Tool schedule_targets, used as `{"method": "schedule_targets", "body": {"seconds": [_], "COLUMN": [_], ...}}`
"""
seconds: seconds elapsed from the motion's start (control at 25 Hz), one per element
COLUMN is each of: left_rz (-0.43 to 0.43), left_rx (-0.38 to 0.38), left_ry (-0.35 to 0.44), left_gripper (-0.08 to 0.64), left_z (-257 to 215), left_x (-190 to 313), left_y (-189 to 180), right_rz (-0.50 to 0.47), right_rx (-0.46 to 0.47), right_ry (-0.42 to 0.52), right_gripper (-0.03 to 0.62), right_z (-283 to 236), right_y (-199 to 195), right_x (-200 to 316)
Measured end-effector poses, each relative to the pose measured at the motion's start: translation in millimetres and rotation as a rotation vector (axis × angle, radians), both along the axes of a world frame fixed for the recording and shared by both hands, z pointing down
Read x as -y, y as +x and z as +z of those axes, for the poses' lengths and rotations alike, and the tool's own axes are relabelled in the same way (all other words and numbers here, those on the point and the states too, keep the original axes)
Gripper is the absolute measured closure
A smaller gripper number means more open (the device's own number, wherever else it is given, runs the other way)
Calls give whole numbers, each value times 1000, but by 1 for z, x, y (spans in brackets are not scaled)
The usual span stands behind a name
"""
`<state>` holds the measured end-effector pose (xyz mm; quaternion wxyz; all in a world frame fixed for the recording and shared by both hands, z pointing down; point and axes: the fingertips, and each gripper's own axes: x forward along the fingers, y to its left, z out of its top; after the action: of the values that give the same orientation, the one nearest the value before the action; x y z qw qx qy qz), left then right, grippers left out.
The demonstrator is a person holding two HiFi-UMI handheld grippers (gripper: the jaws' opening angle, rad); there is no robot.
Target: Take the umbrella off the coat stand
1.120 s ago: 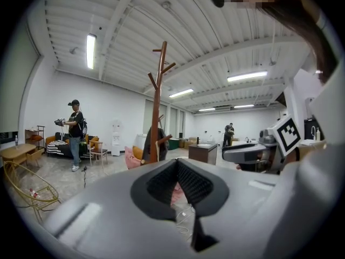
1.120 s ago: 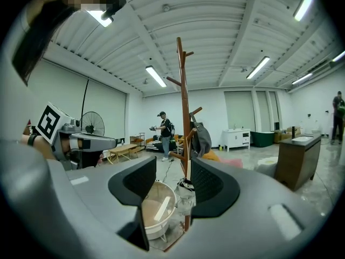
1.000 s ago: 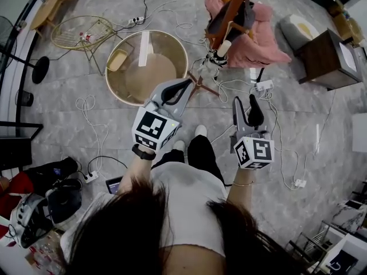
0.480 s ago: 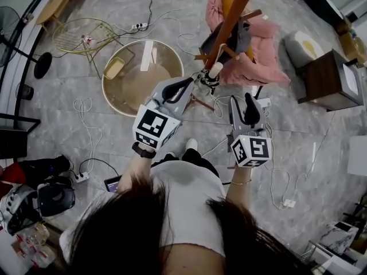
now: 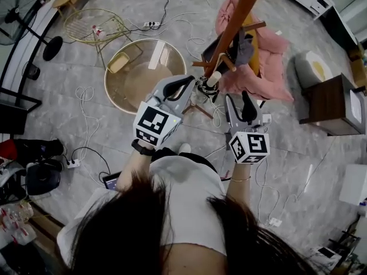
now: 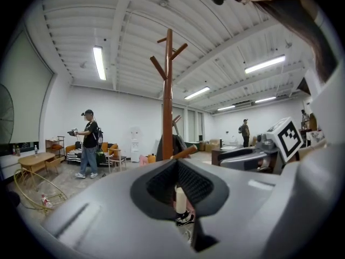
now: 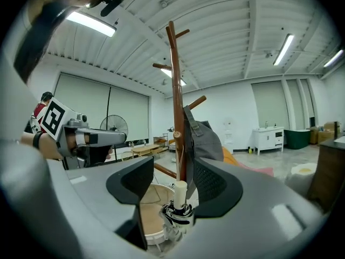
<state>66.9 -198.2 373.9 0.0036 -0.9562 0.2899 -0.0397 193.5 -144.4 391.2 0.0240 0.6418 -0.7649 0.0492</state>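
Observation:
A brown wooden coat stand (image 5: 238,16) rises in front of me, with a grey bag (image 5: 243,39) hung on it. Low on the stand hangs the folded black-and-white umbrella (image 5: 205,89), its cream handle (image 5: 213,79) pointing up. My left gripper (image 5: 190,82) is level and just left of the handle, its tips together and nothing held. In the left gripper view the handle (image 6: 180,201) shows beyond the jaws. My right gripper (image 5: 239,101) is open to the right of the umbrella and apart from it; its jaws have just been opening. In the right gripper view the umbrella (image 7: 177,212) lies ahead between the jaws.
A round glass table (image 5: 143,67) stands left of the stand, and a pink seat (image 5: 261,67) behind it. Cables (image 5: 86,105) trail over the floor. A dark cabinet (image 5: 332,105) is at the right and a fan (image 5: 23,4) far left. A person (image 6: 89,142) stands far off.
I have stepped toward the coat stand. Both grippers are now closer to the umbrella handle, and the right jaws stand a little wider.

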Motion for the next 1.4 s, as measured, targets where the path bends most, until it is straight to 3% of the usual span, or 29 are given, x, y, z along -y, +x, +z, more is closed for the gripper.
{"method": "schedule_targets", "body": {"seconds": [0.36, 0.76, 1.4], "left_rz": [-61, -44, -24], "left_rx": [-1, -16, -18], "left_ry": [-28, -38, -67], "left_gripper": [502, 502, 502], "left_z": [10, 9, 37], "left_x": [10, 22, 18], "left_y": [-8, -7, 5], "right_rz": [-56, -53, -40], "right_rx": [-10, -30, -97], "right_ry": [-28, -38, -110], "right_gripper": [357, 356, 356], "right_z": [11, 18, 84], "right_y": [-5, -13, -14], "right_x": [22, 42, 70]}}
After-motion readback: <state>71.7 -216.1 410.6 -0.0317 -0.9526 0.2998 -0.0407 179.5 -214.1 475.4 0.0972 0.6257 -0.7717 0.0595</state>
